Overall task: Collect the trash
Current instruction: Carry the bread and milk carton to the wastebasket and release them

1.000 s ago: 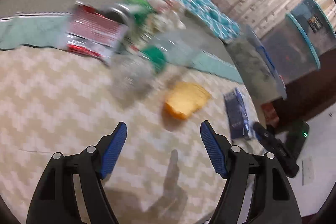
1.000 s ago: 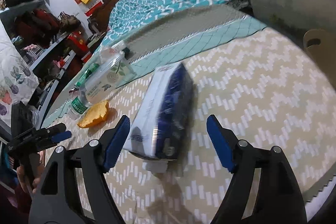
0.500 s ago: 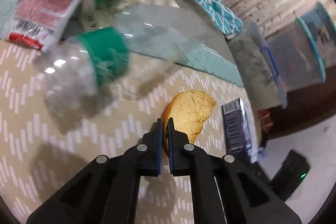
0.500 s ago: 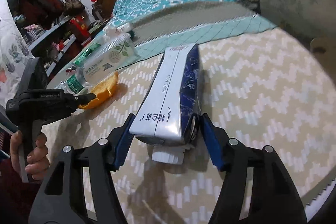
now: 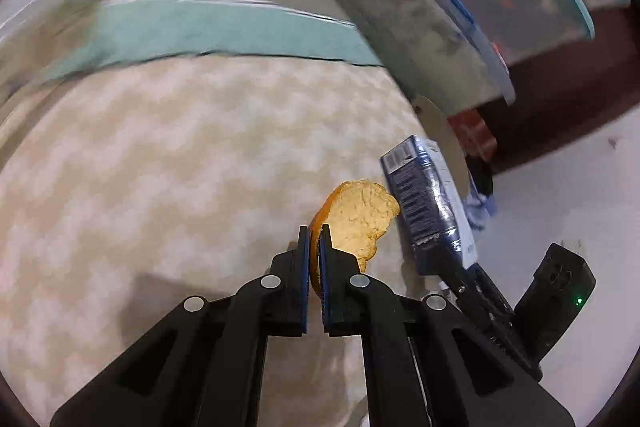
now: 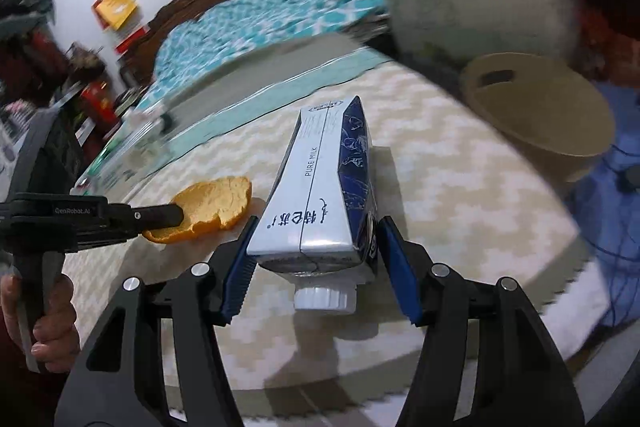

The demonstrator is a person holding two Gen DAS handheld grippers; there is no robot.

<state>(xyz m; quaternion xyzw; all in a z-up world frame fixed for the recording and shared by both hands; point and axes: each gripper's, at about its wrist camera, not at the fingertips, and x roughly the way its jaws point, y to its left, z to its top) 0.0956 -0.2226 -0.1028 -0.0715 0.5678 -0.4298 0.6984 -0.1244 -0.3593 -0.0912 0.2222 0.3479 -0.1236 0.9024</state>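
The left hand-held gripper (image 5: 314,241) is pinched tight on the near edge of the orange peel (image 5: 360,217), which it holds clear of the chevron-patterned bed cover (image 5: 180,167). The right hand-held gripper (image 6: 320,267) has just been closing and now clamps the milk carton (image 6: 324,187) at its cap end, both pads against its sides. A tan bin (image 6: 536,115) stands at two o'clock of the carton, beside the bed. Judgement: the thin peel risks slipping; both loads should travel level and be released only once above the bin's mouth.
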